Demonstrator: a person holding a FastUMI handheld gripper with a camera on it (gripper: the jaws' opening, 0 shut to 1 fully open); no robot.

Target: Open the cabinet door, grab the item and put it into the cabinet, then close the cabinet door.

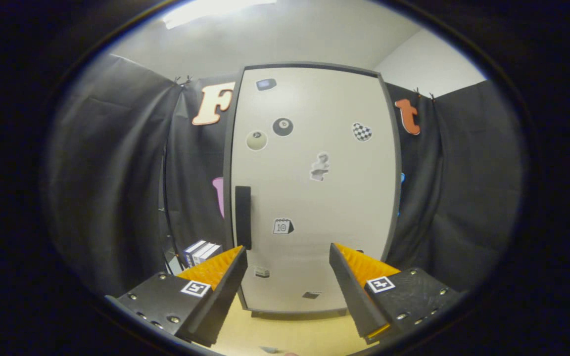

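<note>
White cabinet door (314, 188) beyond spread fingers (235, 267)

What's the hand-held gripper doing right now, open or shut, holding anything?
Hand-held gripper: open, holding nothing; its fingers stand apart facing the closed cabinet door, short of the dark handle.

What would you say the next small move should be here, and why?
Probably ease the open gripper forward and left toward the dark handle on the cabinet door: the door looks shut, and the fingers hold nothing.
</note>
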